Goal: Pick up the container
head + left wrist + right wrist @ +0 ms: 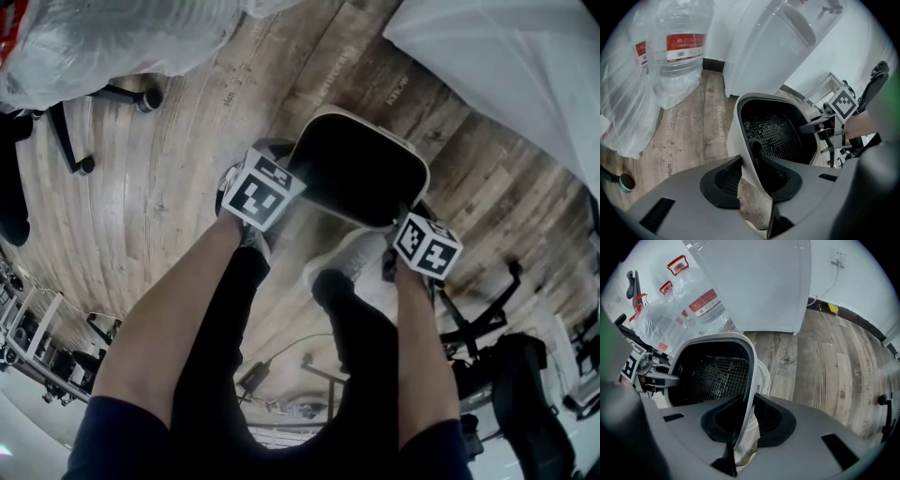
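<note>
The container [356, 169] is a white tub with a black inside and a mesh floor, held over the wood floor between both grippers. My left gripper [281, 202] grips its left rim. In the left gripper view the container wall [740, 136] runs between the two pads of the left gripper [752, 176], one pad outside and one inside, both against it. My right gripper [403, 220] holds the opposite rim. In the right gripper view the thin wall [749, 380] sits pinched in the right gripper [747, 420]. Each gripper view shows the other gripper's marker cube across the tub.
Large water bottles in clear bags [670, 47] stand on the plank floor [169, 216] beside a white cabinet [759, 282]. Chair castors [112, 98] are at the left. The person's shoe [352, 262] is below the tub. A wall socket with a cable [836, 263] is at the far wall.
</note>
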### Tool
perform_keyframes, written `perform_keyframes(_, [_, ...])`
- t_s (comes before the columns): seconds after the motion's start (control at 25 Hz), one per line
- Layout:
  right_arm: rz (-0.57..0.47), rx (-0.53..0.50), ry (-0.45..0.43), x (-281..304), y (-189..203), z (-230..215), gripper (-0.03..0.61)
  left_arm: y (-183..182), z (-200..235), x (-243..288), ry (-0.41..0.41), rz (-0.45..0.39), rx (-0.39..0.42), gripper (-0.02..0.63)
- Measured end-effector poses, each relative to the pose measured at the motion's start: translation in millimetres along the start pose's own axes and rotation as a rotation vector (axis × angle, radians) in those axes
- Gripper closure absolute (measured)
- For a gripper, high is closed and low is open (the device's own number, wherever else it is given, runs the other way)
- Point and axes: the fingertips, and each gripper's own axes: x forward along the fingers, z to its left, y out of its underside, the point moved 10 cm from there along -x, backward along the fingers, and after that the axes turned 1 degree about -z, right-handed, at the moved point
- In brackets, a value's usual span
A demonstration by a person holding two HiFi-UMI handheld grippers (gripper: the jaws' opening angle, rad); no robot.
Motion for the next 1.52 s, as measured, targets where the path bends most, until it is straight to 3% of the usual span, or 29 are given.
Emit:
perform_keyframes(0.2, [-0.013, 0.001, 0.002, -24, -9, 12, 0.502, -3, -6, -28, -0.012, -0.006, -0.021, 0.482])
perform_keyframes(0.4, [-0.052, 0.012, 0.008, -88, -23, 33, 0.503, -27, -28, -93, -0.033, -0.04, 0.006, 0.482])
perform_keyframes(0.92, [-0.222, -0.039, -0.032, -354, -80, 122, 0.508, -88, -127, -364, -0.106, -0.185, 0.007, 0.482])
perform_keyframes(1.12, [-0.272, -0.055, -0.032, -458, -83, 146, 0.508, -101, -178, -461, -0.119, -0.233, 0.01, 0.482])
perform_keyframes(1.52, [-0.403, -0.057, -0.039, -603, -86, 175, 0.512, -118, -254, -589, -0.146, -0.323, 0.024, 0.482])
